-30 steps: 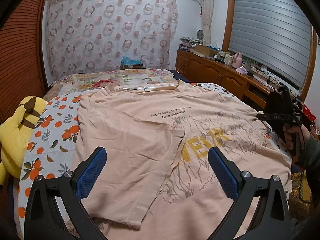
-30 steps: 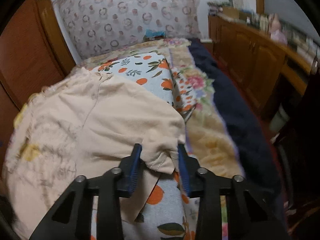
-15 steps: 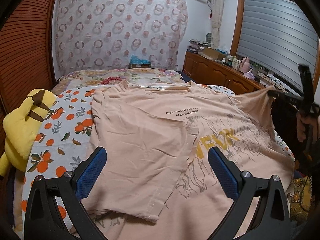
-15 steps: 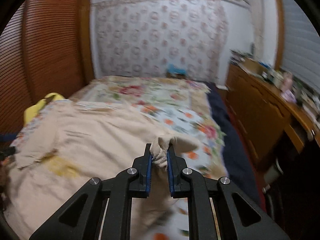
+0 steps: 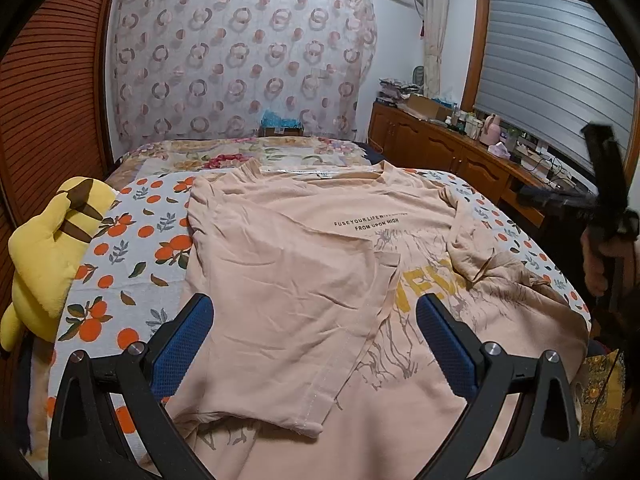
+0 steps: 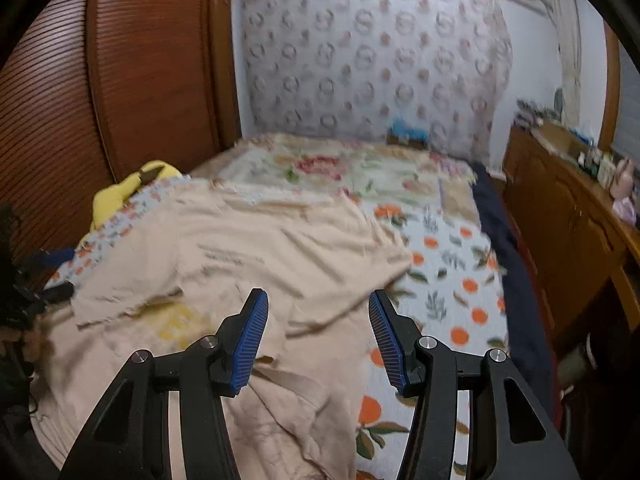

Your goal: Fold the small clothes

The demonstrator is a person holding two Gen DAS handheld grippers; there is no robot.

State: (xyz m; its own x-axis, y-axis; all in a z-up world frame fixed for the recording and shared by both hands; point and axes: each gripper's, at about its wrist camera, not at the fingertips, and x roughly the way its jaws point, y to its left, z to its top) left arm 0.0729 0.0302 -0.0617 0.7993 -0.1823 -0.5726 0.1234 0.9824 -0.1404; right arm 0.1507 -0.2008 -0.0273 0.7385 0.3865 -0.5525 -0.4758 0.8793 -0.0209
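Orange-print bedding (image 5: 132, 264) covers the bed, with a peach T-shirt (image 5: 304, 264) spread across its middle — one side panel folded inward, the right sleeve (image 5: 468, 256) lying crumpled on the chest. Both tongs are released, holding nothing: the left gripper (image 5: 312, 336) over the shirt's near hem, the right gripper (image 6: 316, 336) above its edge. A yellow plush toy (image 5: 48, 252) sits at the bed's left edge.

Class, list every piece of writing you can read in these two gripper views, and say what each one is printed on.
"FUSE YOUR LIFE W..." with the rest lost in a crease: small black print on the peach T-shirt.
"FROM UPON HIGH": the line below it, same shirt.
"VE...": big yellow letters, partly covered by folded cloth; the full word cannot be read.
White neck label: too small to read.
Right wrist view: shirt print blurred, unreadable.
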